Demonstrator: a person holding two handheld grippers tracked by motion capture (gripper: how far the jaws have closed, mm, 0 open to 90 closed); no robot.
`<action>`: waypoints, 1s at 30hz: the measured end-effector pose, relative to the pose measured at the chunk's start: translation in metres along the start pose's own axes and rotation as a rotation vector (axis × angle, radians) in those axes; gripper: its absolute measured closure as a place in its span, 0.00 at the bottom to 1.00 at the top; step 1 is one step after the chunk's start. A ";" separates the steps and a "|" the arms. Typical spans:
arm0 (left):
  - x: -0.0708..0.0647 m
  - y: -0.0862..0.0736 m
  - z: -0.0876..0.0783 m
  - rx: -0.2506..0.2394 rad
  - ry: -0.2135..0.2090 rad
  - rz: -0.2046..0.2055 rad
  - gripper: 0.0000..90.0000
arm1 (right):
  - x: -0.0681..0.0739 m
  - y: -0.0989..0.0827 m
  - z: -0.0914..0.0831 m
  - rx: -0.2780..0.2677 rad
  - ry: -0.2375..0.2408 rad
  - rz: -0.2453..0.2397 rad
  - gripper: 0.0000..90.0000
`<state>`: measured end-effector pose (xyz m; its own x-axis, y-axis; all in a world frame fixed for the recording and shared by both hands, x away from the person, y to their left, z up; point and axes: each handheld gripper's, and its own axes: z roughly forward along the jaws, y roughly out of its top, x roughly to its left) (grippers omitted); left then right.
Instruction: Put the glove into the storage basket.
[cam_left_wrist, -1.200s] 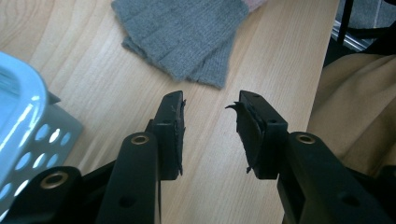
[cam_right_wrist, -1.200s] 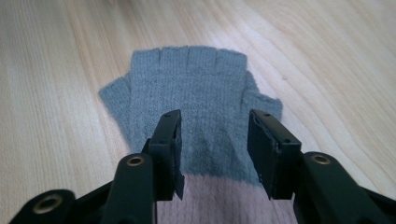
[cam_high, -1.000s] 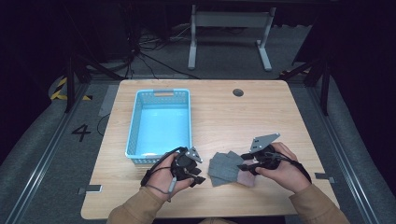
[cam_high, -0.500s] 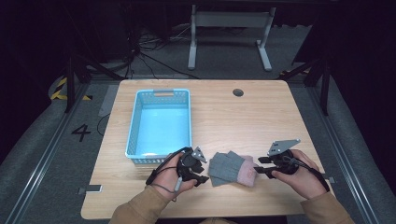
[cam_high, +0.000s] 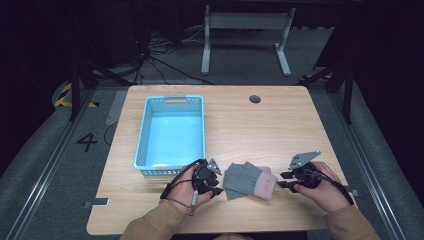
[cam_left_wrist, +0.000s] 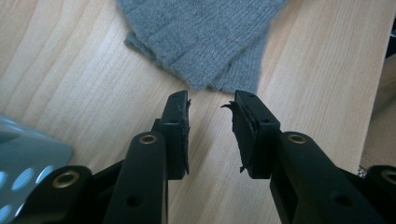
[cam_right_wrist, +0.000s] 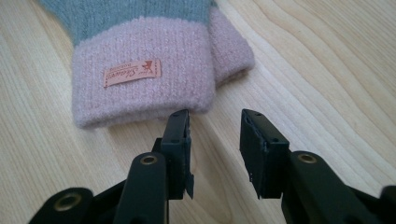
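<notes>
Both claws stand spread and empty: the left gripper (cam_left_wrist: 211, 109) points at the grey fingertip end of the knit gloves (cam_high: 248, 180) at its 12 o'clock, the right gripper (cam_right_wrist: 214, 126) just short of the pink cuff (cam_right_wrist: 140, 86). Flanking the stacked pair end to end looks like readiness to lift both ends. The gloves lie near the table (cam_high: 280, 130) front edge, at 4 o'clock from the blue basket (cam_high: 170, 131); bare wood opens toward 12.

Tan sleeves (cam_high: 150, 222), black left hand-held gripper (cam_left_wrist: 211, 112) with brass rivets, black right hand-held gripper (cam_right_wrist: 215, 128), grey three-cornered plate (cam_high: 301, 160), black cable (cam_high: 172, 192)
</notes>
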<state>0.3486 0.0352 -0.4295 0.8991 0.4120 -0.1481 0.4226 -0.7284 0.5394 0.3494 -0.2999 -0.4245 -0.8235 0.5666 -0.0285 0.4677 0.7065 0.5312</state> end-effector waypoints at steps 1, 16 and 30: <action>0.000 0.000 0.000 0.000 0.000 0.000 0.74 | 0.000 0.000 0.000 0.000 0.000 0.000 0.71; 0.001 0.005 0.022 0.033 0.022 -0.043 0.72 | 0.003 0.002 0.008 0.005 0.025 -0.025 0.72; 0.002 0.009 0.024 0.040 0.014 -0.058 0.88 | 0.005 0.004 0.008 -0.004 0.027 -0.043 0.76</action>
<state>0.3568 0.0166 -0.4450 0.8712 0.4618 -0.1665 0.4786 -0.7239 0.4968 0.3498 -0.2906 -0.4295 -0.8510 0.5244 -0.0288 0.4306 0.7280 0.5336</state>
